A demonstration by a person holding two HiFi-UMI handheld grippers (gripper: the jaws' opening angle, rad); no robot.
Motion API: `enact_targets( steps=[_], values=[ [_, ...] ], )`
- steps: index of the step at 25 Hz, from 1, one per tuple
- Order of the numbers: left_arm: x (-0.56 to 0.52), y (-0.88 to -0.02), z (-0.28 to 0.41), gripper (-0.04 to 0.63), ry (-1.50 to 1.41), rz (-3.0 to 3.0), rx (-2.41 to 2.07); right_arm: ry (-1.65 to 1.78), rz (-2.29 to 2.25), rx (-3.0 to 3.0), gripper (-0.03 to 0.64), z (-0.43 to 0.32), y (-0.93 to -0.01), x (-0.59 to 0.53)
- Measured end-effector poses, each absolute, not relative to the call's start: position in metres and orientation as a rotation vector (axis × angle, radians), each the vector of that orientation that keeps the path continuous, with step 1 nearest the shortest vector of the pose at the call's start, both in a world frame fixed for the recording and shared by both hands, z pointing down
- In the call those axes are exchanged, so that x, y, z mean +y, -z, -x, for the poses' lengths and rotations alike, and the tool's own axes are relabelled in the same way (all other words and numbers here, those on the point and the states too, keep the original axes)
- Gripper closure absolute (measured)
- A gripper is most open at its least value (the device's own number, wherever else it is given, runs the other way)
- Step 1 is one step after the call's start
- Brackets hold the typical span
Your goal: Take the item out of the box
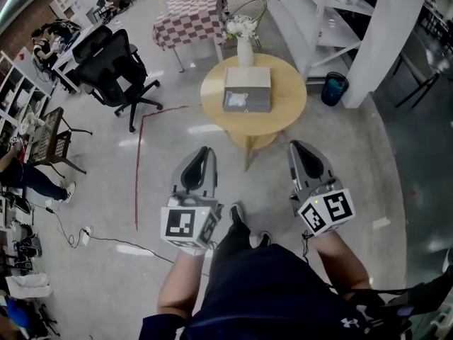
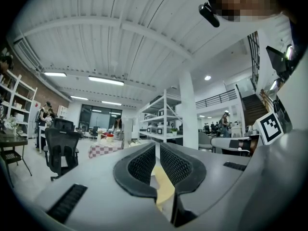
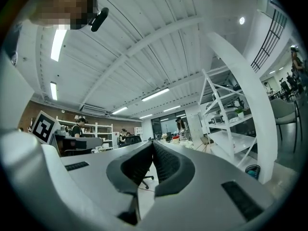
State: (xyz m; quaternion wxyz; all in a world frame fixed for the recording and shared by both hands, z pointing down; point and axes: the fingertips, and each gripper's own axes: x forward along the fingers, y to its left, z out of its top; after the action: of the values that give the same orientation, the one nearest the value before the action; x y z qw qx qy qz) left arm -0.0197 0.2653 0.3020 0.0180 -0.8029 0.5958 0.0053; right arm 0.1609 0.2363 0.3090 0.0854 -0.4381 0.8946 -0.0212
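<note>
Two empty tools, left hand-held gripper (image 1: 205, 151) and right hand-held gripper (image 1: 294, 146), jaws pressed together, hang well short of the box (image 1: 247, 89) on the desk (image 1: 287, 108). The reach has not begun; the next move calls for approaching the box and parting the jaws.

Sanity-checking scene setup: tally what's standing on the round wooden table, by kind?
grey rectangular box: 1
white vase of white flowers: 1
Total: 2, both on the round wooden table

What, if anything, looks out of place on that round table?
Nothing stands out. The box sits flat on the round table, the vase upright beyond it, nothing spilled. The left claw and the right claw are shut and empty, short of the table.
</note>
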Motion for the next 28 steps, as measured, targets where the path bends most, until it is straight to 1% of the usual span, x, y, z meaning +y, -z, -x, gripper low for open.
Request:
enact_targets(
  steps=[9, 28],
  values=[
    [0.208, -0.312, 0.024, 0.552, -0.026, 2.547, 1.825, 0.083, 1.379, 2.665, 0.604, -0.158, -0.319, 0.186],
    [0.051, -0.325, 0.104, 0.554, -0.072, 2.681, 1.760, 0.113, 1.525, 2.691, 0.605, -0.079, -0.329, 0.048]
  ],
)
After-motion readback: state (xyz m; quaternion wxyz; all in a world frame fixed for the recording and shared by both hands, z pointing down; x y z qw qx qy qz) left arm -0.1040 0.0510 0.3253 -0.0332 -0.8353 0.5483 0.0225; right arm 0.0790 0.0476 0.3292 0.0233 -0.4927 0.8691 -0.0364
